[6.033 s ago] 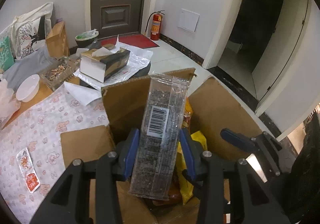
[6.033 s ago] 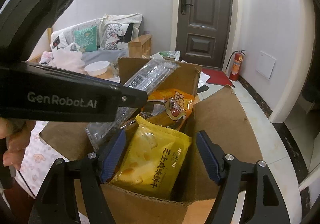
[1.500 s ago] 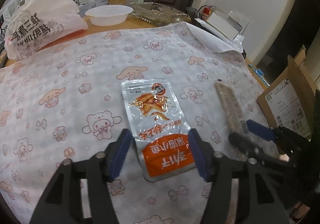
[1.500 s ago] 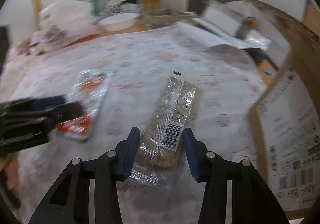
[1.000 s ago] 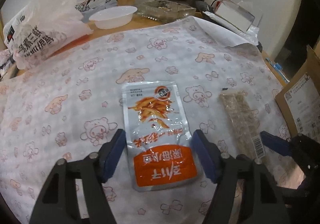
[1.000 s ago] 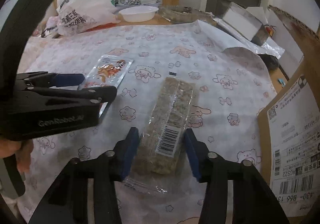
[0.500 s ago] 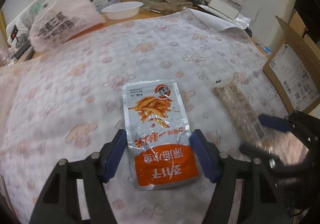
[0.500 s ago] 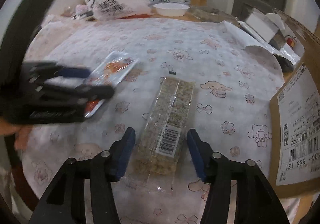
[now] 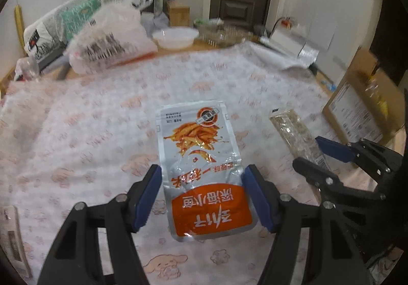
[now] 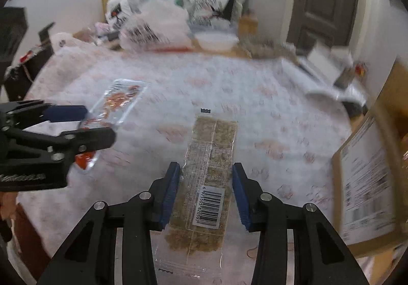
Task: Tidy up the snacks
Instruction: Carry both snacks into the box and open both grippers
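Observation:
My left gripper (image 9: pixel 202 198) is shut on a silver and orange snack pouch (image 9: pixel 201 157) and holds it above the tablecloth. My right gripper (image 10: pixel 206 190) is shut on a clear pack of seed bars (image 10: pixel 207 178) with a barcode label, also lifted off the table. In the left wrist view the seed bar pack (image 9: pixel 295 134) and the right gripper (image 9: pixel 331 157) show at the right. In the right wrist view the pouch (image 10: pixel 114 106) and the left gripper (image 10: pixel 76 124) show at the left.
An open cardboard box (image 9: pixel 362 106) with snacks stands at the table's right edge; it also shows in the right wrist view (image 10: pixel 369 170). A white plastic bag (image 9: pixel 109 40), a white bowl (image 9: pixel 176 37) and a clear tray (image 9: pixel 224 32) sit at the far side. The cartoon-print tablecloth (image 9: pixel 89 132) covers the table.
Both grippers have risen and tilted up with their packs, so more of the room shows. The view is blurred by motion.

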Available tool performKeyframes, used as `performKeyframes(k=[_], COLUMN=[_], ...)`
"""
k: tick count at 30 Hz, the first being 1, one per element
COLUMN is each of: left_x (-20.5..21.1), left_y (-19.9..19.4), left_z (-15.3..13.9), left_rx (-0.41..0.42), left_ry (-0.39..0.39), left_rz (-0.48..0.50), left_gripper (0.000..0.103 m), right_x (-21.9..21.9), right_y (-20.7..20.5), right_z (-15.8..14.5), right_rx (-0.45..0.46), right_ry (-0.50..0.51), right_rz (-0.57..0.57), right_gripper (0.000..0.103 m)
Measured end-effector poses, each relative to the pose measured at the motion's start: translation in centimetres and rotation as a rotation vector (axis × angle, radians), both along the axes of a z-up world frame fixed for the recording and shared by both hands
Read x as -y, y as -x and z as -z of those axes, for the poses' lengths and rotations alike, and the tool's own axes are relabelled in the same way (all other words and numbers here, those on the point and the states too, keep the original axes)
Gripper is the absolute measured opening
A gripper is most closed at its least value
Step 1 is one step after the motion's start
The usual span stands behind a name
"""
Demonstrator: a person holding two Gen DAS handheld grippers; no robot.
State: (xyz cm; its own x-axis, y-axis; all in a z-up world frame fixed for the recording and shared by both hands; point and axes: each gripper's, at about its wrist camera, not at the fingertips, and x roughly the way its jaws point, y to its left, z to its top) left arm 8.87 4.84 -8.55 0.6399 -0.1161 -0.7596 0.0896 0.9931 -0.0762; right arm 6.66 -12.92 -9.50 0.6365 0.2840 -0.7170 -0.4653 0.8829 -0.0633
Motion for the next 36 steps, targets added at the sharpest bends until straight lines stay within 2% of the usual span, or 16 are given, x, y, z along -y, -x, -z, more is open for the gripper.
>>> performKeyframes(k=[8,12,16,20,25,30,36], left_x=[3.1,7.2,12.6,18.3,25.2,28.5,29.7], left_y=[2.6,2.6,1.5,-0.2,-3.1,-5.3,-6.9], left_z=[-8.8,-12.5,-14.7,-15.2,-13.6,-11.7,-9.9], left_rx=[0.166,0.225,0.251,0.244,0.178,0.116,0.06], left_ry=[-0.004,0.026,0.039,0.044,0.062,0.071,0.07], left_rz=[0.034,0.117,0.212,0.308,0.406,0.425,0.412], left_gripper=[0.064,0.064,0.065,0.065,0.065,0.065,0.064], right_x=[2.8,6.9,12.4,17.8,22.3,24.6,25.5], right_y=[4.0,4.8,4.8,3.7,1.9,0.3,-1.2], right_z=[-9.3,-12.5,-13.9,-13.5,-11.8,-10.5,-9.3], right_rx=[0.195,0.281,0.33,0.324,0.28,0.244,0.21], right_ry=[-0.084,-0.1,-0.11,-0.105,-0.109,-0.11,-0.1], right_rz=[-0.053,-0.009,0.08,0.176,0.242,0.256,0.263], right_gripper=[0.037,0.037,0.037,0.037,0.037,0.037,0.037])
